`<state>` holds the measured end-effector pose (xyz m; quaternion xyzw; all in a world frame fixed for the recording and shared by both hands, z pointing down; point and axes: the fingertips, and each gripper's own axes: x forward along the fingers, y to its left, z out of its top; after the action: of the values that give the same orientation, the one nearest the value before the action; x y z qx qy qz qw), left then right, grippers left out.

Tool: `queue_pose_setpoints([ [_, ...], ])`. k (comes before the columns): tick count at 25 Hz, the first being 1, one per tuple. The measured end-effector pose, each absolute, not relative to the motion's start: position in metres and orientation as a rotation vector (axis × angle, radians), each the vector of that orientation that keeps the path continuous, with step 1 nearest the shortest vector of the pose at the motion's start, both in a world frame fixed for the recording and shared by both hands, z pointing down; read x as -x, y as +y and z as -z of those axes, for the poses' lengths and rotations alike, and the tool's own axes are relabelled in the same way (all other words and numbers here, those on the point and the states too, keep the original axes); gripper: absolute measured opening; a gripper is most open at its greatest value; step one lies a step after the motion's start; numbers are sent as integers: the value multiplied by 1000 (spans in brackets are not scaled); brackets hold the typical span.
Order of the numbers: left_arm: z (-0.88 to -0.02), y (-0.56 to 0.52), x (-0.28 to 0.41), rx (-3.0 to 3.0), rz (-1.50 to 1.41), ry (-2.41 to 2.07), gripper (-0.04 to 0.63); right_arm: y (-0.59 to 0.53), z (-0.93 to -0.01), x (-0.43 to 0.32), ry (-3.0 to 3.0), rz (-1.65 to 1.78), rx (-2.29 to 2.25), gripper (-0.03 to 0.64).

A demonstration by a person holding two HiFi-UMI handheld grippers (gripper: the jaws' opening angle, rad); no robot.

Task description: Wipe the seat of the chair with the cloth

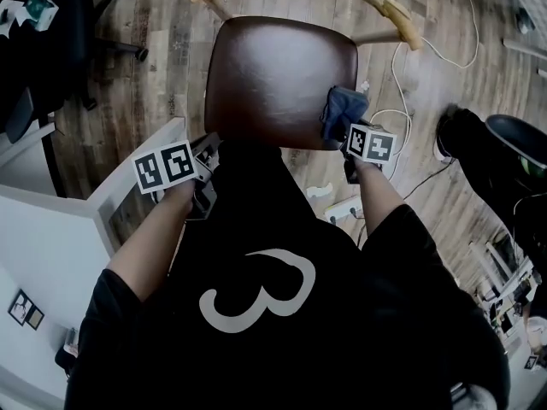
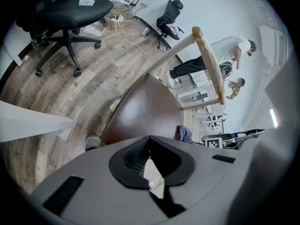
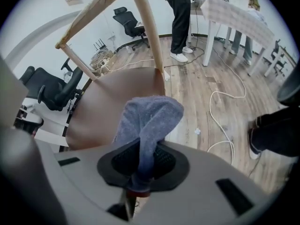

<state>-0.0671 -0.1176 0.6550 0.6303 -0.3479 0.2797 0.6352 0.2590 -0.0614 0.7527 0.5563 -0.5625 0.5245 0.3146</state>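
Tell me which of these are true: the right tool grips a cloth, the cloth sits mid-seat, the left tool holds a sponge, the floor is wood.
1. The right gripper grips a cloth. True.
2. The cloth sits in the middle of the seat. False: it is at the seat's right edge, close to the person.
3. The left gripper holds a sponge. False: nothing is between its jaws.
4. The chair stands on a wooden floor. True.

Bystander [image 3: 180, 13] cut by top edge; cloth [image 3: 150, 121] end hidden inside right gripper [image 3: 140, 168].
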Motion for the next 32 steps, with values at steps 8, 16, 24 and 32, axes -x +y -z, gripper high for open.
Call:
queue_pose_setpoints([
  [8, -661, -106, 76, -1474, -671, -744, 14, -80, -713, -209, -1649, -1346, -1496, 52],
  [16, -656, -114, 97, -1529, -704, -752, 14, -120, -680, -108, -1867, -1427, -1424, 52],
  [24, -647, -113, 122, -1530, -659, -767, 14, -141, -675, 16, -2067, -1390, -1140, 52],
  [32, -648, -104, 145, -1518, -643, -761, 14, -134, -713, 76, -2002, -1395, -1040, 52],
])
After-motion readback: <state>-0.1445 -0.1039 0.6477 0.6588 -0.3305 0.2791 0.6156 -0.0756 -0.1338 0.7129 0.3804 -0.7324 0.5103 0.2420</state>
